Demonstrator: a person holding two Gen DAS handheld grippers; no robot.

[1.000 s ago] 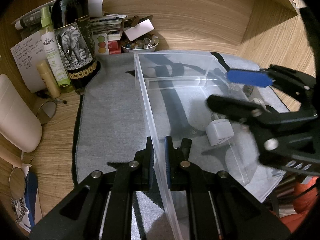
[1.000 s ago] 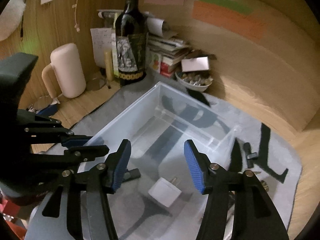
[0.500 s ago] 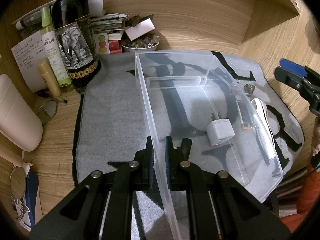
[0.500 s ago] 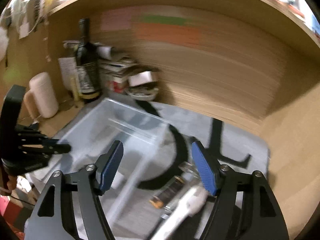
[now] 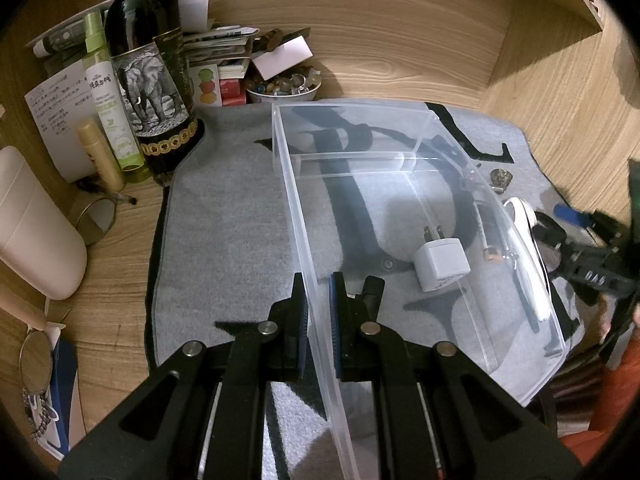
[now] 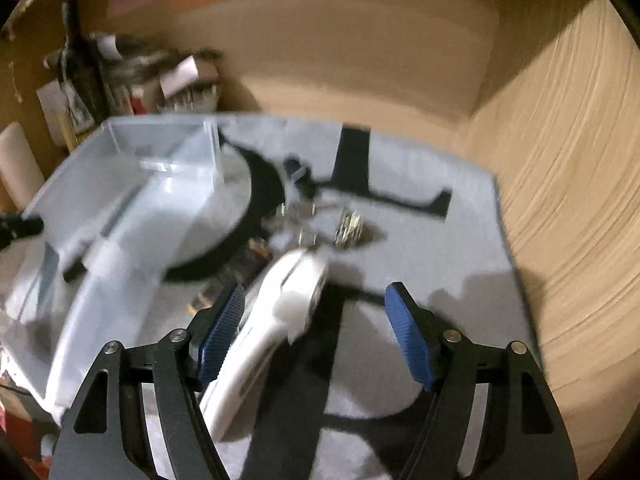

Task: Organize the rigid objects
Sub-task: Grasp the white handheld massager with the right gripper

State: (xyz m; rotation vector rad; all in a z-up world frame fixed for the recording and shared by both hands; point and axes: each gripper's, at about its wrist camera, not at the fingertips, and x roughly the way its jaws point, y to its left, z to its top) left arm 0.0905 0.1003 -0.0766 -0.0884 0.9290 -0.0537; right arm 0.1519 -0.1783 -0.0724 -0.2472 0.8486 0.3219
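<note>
A clear plastic bin [image 5: 400, 106] stands on a grey mat [image 5: 224, 240]. My left gripper [image 5: 318, 284] is shut on its near left wall, one pad on each side. Inside the bin lie a white plug adapter [image 5: 442, 264] and a small black piece [image 5: 374, 286]. To the right of the bin, a long white device [image 6: 280, 312] lies on the mat. My right gripper [image 6: 316, 296] hovers low over it with its jaws opening. The device runs under the left finger [image 6: 222, 320], and no pad presses it. In the left wrist view this gripper [image 5: 560, 222] shows beside the device [image 5: 520, 216].
Small metal bits [image 6: 350, 228] and a dark oblong item [image 6: 224, 276] lie on the mat near the device. A wine bottle [image 5: 148, 60], a spray bottle [image 5: 106, 92], a bowl of stones [image 5: 284, 90], a cream jug [image 5: 36, 232] and a mirror [image 5: 94, 220] crowd the left and back. Wooden walls close the back and right.
My right gripper left the space over the bin, swung right and down over the white device, and its jaws widened. The left gripper and the bin stayed put.
</note>
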